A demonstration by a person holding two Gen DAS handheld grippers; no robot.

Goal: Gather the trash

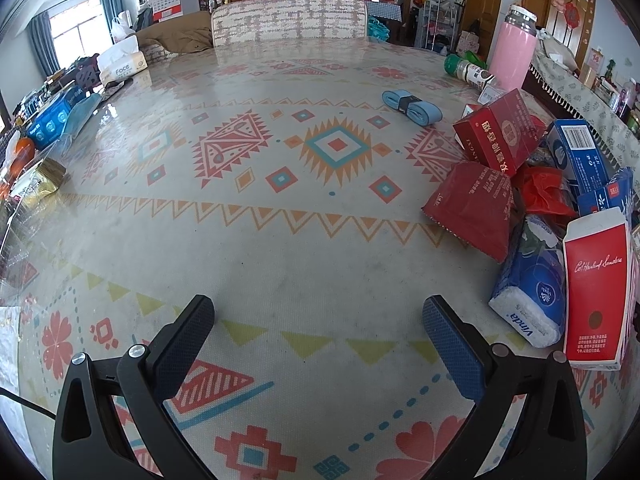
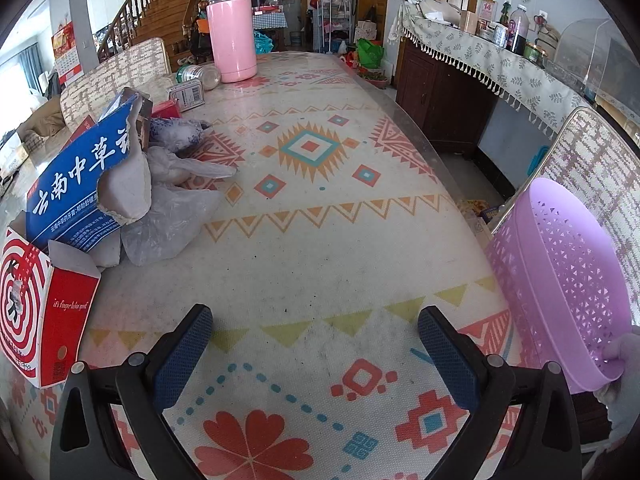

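Observation:
A heap of trash lies on the patterned table. In the left wrist view it is at the right: a red carton (image 1: 502,134), a red foil bag (image 1: 474,208), a blue Vinda tissue pack (image 1: 528,280), a red-and-white box (image 1: 598,292). In the right wrist view it is at the left: a torn blue toothpaste box (image 2: 84,176), a clear plastic bag (image 2: 168,216), a red spiral-print box (image 2: 44,312). My left gripper (image 1: 318,336) is open and empty, left of the heap. My right gripper (image 2: 316,340) is open and empty. A purple perforated basket (image 2: 560,280) is held by a gloved hand at the right.
A pink thermos (image 2: 232,32), a tipped jar (image 2: 198,74) and a small tin (image 2: 186,94) stand at the table's far end. A blue folded band (image 1: 412,107) lies mid-table. Tissue box (image 1: 122,66) and blue packs (image 1: 60,118) line the left edge. Chairs (image 1: 288,20) surround the table.

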